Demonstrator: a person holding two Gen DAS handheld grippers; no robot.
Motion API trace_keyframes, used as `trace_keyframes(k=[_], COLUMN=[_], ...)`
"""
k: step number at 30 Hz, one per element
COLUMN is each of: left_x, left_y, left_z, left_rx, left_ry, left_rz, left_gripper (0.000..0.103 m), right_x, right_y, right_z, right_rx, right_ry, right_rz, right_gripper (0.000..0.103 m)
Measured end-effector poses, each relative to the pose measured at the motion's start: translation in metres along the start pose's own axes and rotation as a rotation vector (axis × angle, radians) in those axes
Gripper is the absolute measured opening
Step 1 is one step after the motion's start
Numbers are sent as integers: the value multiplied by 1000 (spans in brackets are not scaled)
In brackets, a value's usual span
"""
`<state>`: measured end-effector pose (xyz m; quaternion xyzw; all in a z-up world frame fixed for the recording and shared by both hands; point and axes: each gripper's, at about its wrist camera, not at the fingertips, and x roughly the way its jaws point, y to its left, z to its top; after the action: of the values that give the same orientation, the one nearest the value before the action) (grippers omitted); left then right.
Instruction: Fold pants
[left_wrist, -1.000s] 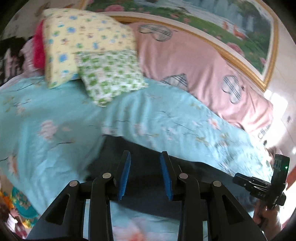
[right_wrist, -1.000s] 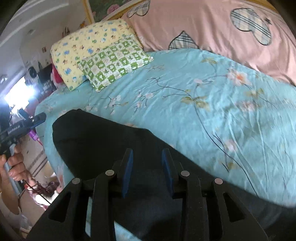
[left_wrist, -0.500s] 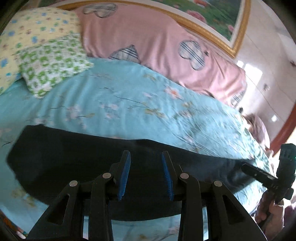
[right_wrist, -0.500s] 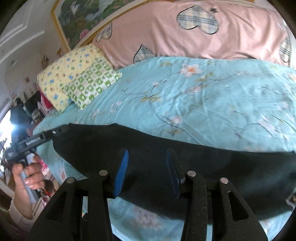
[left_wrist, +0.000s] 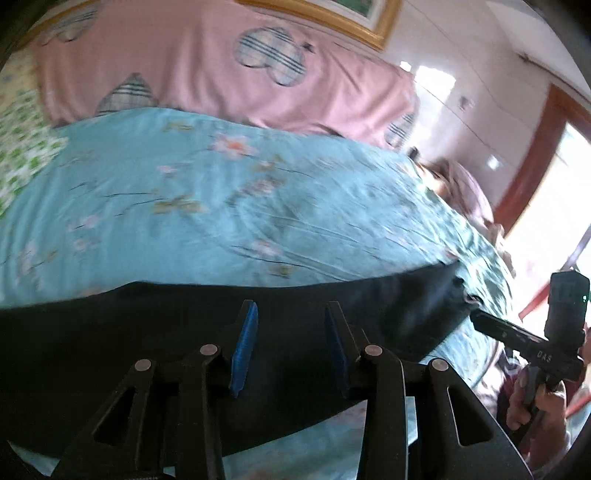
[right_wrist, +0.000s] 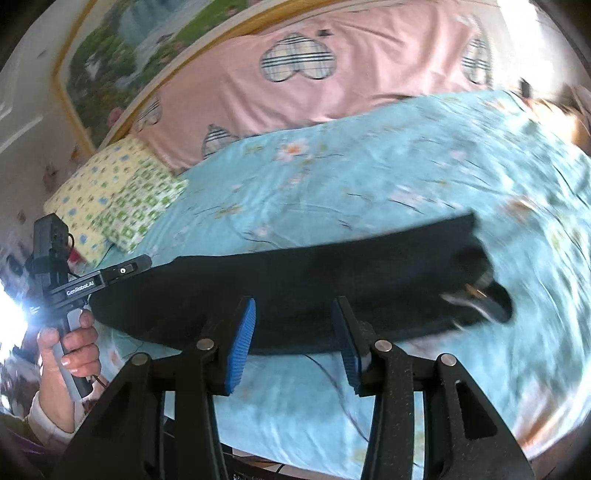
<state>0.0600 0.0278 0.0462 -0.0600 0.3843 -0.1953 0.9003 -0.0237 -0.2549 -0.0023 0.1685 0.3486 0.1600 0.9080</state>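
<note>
Left gripper: jaws apart and just been opening; nothing pinched, the dark cloth lies beneath the blue pads, contact not clear.
Right gripper: jaws apart, opened a little within the last second; empty, poised over the pants' near edge.
Pants: black, laid as one long flat strip along the near edge of the bed, one end beside the left gripper, the waist end with a pale label toward the right.
Handling: judged soft, limp, light; will sag and slide unless pinched through all layers.
Hold points: judged best at the two end corners.
Far side: pillows at the far left corner, pink cover behind.
</note>
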Motion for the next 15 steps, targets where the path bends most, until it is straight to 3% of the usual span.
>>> trace_keyframes(k=[8, 15], left_x=[39, 63], left_y=[-67, -106], left_z=[17, 26], left_rx=[168, 245], left_ry=[76, 120], left_rz=[-95, -156], left_gripper=[43, 43], right_x=[-22, -26], right_y=[-36, -57], right_z=[-8, -16], right_rx=[98, 177], right_ry=[-31, -36], right_rz=[-54, -66], right_gripper=[46, 47])
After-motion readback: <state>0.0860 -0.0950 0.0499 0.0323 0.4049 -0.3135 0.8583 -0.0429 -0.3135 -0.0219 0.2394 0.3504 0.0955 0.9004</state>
